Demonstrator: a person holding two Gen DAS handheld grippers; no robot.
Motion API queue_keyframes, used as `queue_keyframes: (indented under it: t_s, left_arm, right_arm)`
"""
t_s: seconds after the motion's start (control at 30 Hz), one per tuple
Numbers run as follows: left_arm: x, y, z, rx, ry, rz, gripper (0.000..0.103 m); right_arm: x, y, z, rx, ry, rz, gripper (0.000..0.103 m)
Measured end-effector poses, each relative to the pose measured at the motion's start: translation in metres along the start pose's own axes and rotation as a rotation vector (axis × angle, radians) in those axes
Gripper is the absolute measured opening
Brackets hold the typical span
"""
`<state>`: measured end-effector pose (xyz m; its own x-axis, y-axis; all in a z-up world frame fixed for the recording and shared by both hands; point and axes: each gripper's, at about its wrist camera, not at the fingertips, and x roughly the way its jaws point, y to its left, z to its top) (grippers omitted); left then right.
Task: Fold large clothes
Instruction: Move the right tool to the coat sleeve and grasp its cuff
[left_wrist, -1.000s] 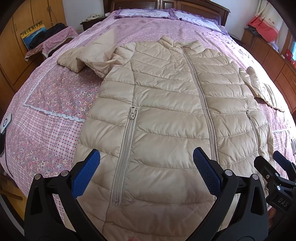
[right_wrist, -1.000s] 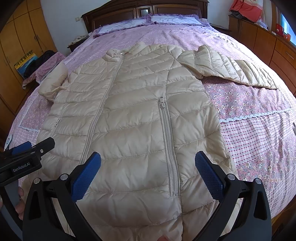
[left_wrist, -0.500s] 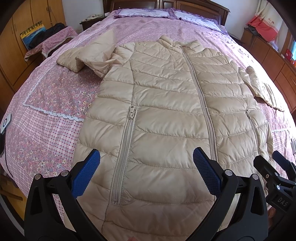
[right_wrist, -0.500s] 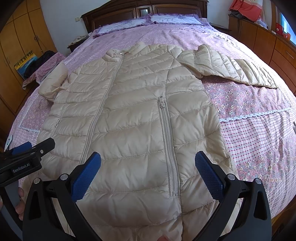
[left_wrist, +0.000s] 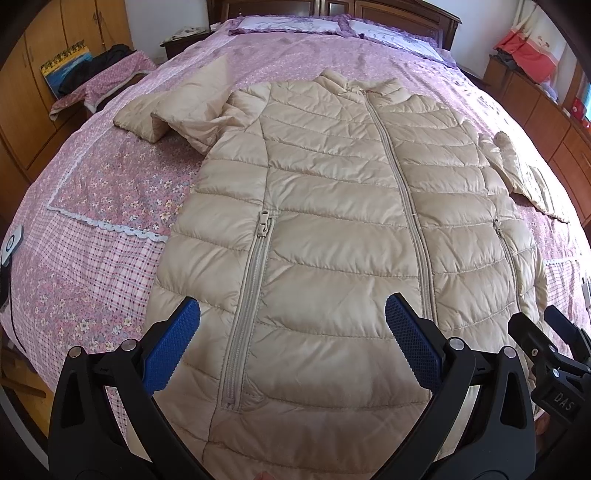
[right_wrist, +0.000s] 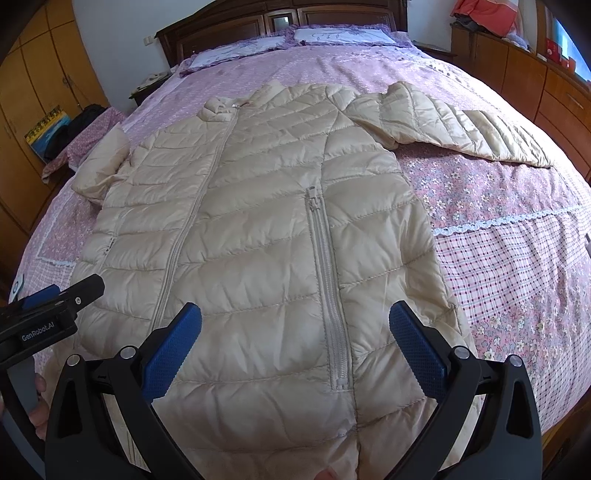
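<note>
A beige quilted puffer jacket (left_wrist: 332, 221) lies flat and zipped on the pink bed, front up, collar toward the headboard; it also shows in the right wrist view (right_wrist: 258, 229). Its left sleeve (left_wrist: 173, 110) is bent near the far left. Its right sleeve (right_wrist: 461, 125) stretches out to the right. My left gripper (left_wrist: 291, 332) is open and empty above the hem near the left pocket zipper. My right gripper (right_wrist: 295, 332) is open and empty above the hem near the right pocket zipper (right_wrist: 325, 288). Each gripper shows at the edge of the other's view.
The bed has a pink floral and checked cover (left_wrist: 92, 236) and pillows (right_wrist: 332, 37) at a dark wooden headboard. Wooden wardrobes (left_wrist: 44, 55) stand to the left. A low wooden cabinet (right_wrist: 535, 74) runs along the right. A cloth-covered stand (left_wrist: 103, 81) sits left of the bed.
</note>
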<state>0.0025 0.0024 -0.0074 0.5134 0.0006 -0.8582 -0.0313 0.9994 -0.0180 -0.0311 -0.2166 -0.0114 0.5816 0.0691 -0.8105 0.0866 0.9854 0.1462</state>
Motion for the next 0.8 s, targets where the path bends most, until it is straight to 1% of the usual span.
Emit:
queue_keyframes:
  t_s: [0.2,0.4,0.5,0.6,0.7,0.8]
  left_arm:
    - [0.002,-0.002,0.003,0.006,0.005,-0.001,0.1]
    - [0.004,-0.008,0.01,0.005,0.01,-0.015,0.1]
    - [0.004,-0.017,0.014,0.02,0.009,-0.027,0.1]
    - [0.006,-0.026,0.017,0.036,0.01,-0.037,0.1]
    - [0.01,-0.037,0.02,0.05,0.02,-0.035,0.1]
    - [0.016,-0.046,0.022,0.063,0.038,-0.03,0.1]
  right_arm:
    - [0.001,-0.011,0.004,0.015,-0.006,0.001,0.098]
    - [-0.005,-0.037,0.017,0.044,-0.036,-0.025,0.098]
    - [-0.009,-0.057,0.027,0.067,-0.058,-0.036,0.098]
    - [-0.01,-0.081,0.039,0.077,-0.096,-0.083,0.098]
    - [-0.009,-0.113,0.053,0.109,-0.121,-0.108,0.098]
    - [-0.001,-0.152,0.071,0.167,-0.131,-0.134,0.098]
